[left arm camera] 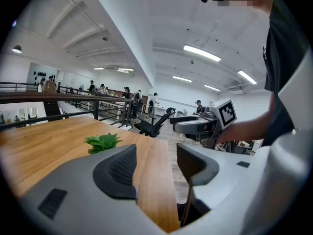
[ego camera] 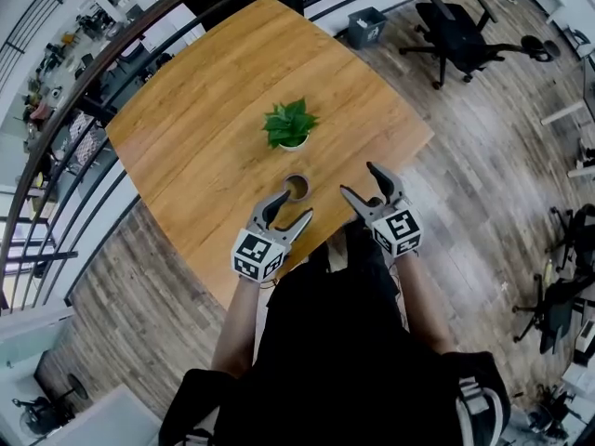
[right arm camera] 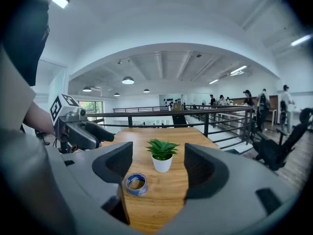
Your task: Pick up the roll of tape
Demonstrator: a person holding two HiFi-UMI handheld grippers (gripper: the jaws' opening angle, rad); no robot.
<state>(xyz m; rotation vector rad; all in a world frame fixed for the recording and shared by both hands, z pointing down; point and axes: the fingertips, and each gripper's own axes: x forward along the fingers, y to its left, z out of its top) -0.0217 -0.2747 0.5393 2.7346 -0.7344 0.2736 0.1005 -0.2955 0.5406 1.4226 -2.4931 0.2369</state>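
The roll of tape [ego camera: 297,187] lies flat on the wooden table [ego camera: 204,137], near its front edge and just in front of a small potted plant [ego camera: 290,124]. In the right gripper view the tape [right arm camera: 136,183] is blue-rimmed and sits low, close to the left jaw. My left gripper [ego camera: 289,212] hangs open just left of the tape. My right gripper [ego camera: 361,182] is open a little to the tape's right. Neither holds anything. In the left gripper view [left arm camera: 156,165] the tape is hidden behind the jaws; the right gripper [left arm camera: 205,124] shows beyond.
The plant [right arm camera: 162,155] in its white pot stands behind the tape. A black railing [ego camera: 112,59] runs around the table's far sides. Office chairs [ego camera: 460,31] and a grey bin [ego camera: 368,26] stand on the wood floor beyond. My own body fills the near edge.
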